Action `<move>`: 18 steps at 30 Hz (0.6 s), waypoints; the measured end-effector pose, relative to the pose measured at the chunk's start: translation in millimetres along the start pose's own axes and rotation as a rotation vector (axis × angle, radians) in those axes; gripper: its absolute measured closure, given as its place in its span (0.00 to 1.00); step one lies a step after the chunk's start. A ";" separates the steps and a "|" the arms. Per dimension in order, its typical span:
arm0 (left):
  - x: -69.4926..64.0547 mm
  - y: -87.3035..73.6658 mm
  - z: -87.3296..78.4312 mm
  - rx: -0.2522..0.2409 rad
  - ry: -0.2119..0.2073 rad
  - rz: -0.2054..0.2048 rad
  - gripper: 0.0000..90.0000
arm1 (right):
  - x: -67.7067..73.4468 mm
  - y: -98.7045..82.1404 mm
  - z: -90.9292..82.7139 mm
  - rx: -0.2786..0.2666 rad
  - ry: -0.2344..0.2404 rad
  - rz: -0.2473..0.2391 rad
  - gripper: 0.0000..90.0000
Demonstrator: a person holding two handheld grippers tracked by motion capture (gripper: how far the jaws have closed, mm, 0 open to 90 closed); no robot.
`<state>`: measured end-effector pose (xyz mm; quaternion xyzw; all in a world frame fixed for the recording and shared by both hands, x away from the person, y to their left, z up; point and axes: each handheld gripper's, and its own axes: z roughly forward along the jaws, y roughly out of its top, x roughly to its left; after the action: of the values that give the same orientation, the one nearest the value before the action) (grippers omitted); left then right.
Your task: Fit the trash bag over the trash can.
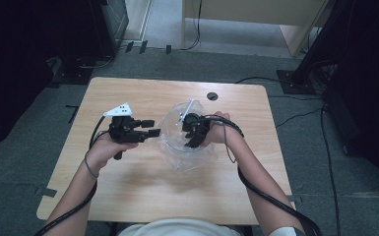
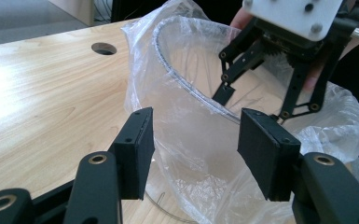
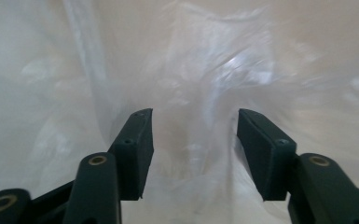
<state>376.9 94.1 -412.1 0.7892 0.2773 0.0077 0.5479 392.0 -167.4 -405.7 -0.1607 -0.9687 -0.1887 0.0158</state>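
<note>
Plastic bag [image 1: 184,142] is sitting at the centre of the frame on the counter [image 1: 128,196], where we are working it. Our right gripper [image 1: 193,132] is reaching inside it, fingers [image 3: 135,149] apart on nothing. Left gripper [image 1: 147,132] is hovering just beside the bag's rim, fingers [image 2: 135,149] apart too.

clear plastic bag [image 1: 184,147] open, mid-table

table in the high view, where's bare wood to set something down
The table has its widest bare stretch along the near edge, below the clear plastic bag and between the two forearms. The far-left corner, behind the left gripper, and the far edge around the cable hole are bare too. The middle is crowded: the bag, with the right gripper reaching into it.
</note>
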 end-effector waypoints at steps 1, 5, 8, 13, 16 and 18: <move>-0.2 -0.1 0.2 0.001 -0.001 0.000 0.50 | 0.3 -0.7 0.2 0.003 0.013 0.003 0.50; 0.0 -0.5 0.5 0.000 -0.001 -0.007 0.50 | 0.6 -2.4 -1.6 -0.023 0.033 0.008 0.37; 0.5 -0.8 0.5 0.001 0.000 -0.005 0.50 | 1.3 -4.1 -2.5 -0.048 0.011 -0.010 0.34; 0.2 -0.7 0.5 0.001 0.001 -0.006 0.50 | -0.8 -8.2 -3.9 -0.085 0.010 0.029 0.29; 0.2 -0.9 1.1 0.005 -0.002 -0.004 0.49 | -1.3 -8.7 -5.1 -0.095 0.015 0.014 0.27; 0.4 -0.9 1.1 0.005 0.000 -0.001 0.48 | -1.2 -8.5 -7.2 -0.100 0.013 0.016 0.26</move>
<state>377.2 93.5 -413.4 0.7903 0.2778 0.0066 0.5461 390.2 -177.9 -402.2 -0.1676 -0.9566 -0.2379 0.0155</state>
